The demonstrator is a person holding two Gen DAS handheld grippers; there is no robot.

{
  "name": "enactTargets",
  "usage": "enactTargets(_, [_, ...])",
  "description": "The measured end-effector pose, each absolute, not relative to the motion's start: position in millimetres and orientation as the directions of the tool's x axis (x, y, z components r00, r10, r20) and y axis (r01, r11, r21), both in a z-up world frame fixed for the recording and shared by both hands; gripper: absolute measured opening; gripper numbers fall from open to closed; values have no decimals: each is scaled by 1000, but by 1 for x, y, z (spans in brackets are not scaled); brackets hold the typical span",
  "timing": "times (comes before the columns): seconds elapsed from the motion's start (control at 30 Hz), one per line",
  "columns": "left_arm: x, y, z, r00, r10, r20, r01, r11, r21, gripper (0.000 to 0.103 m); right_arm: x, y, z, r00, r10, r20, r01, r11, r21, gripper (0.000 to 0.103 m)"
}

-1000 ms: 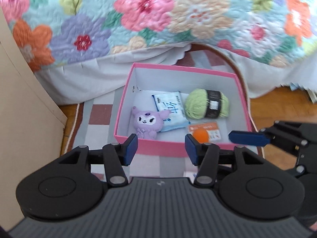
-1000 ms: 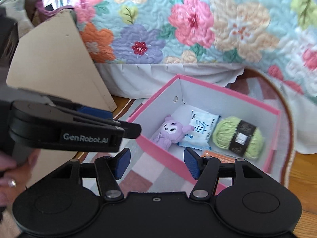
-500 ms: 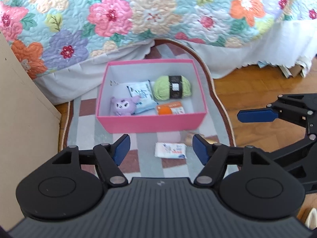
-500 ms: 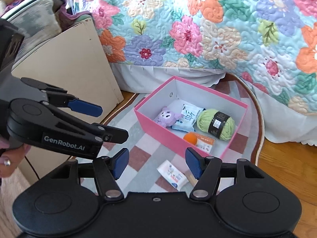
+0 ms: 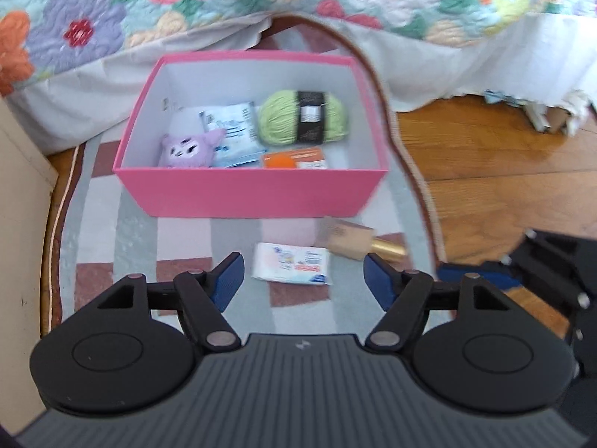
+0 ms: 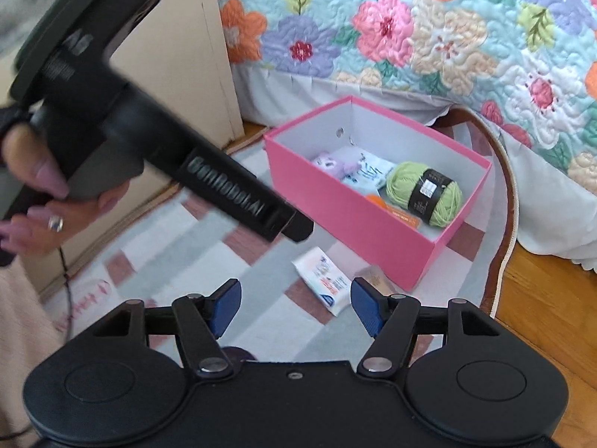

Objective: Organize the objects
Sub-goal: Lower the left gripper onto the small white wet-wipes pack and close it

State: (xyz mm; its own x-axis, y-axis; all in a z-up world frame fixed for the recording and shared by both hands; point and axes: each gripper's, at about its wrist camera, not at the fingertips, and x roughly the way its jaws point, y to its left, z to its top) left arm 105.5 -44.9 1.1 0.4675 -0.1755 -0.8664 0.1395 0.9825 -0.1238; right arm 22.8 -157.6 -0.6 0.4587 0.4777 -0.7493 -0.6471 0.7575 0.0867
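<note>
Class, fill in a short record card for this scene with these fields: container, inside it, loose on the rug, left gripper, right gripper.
container: pink box, open, on the checked rug
inside it: purple plush, blue-and-white packet, green yarn ball, orange packet
loose on the rug: white tissue pack, beige bottle with gold cap
left gripper: open, empty, jaws just widened
right gripper: open, empty, jaws just widened

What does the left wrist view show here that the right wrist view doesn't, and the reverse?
Left wrist only: the gold cap end of the beige bottle and more bare wood floor.
Right wrist only: the hand holding the left gripper and the cardboard panel's face.
Both: the pink box with yarn, plush toy, packets; the white packet on the rug.
</note>
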Motion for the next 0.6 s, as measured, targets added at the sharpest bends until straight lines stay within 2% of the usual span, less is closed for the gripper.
enactTargets(0.2, [121, -26, -42, 455, -223, -862, 69, 974, -216, 68, 29, -151, -47, 480, 456, -750, -630, 774, 67, 70])
enactTargets(0.33, [124, -19, -70, 455, -223, -862, 55, 973, -222, 67, 36, -144, -72, 493, 439, -752, -613, 788, 58, 70])
enactTargets(0.37, [125, -16, -77, 452, -232, -861, 52, 971, -234, 67, 37, -143, -78, 512, 437, -740, -610, 791, 45, 75])
enactTargets(0.43, [126, -11, -91, 455, -236, -859, 32, 968, -249, 67, 39, -139, -88, 547, 413, -728, -587, 809, 18, 77])
enactTargets(0.6, [130, -1, -112, 472, -259, -843, -4, 955, -296, 66, 53, -136, -108, 524, 407, -748, -531, 843, 86, 77])
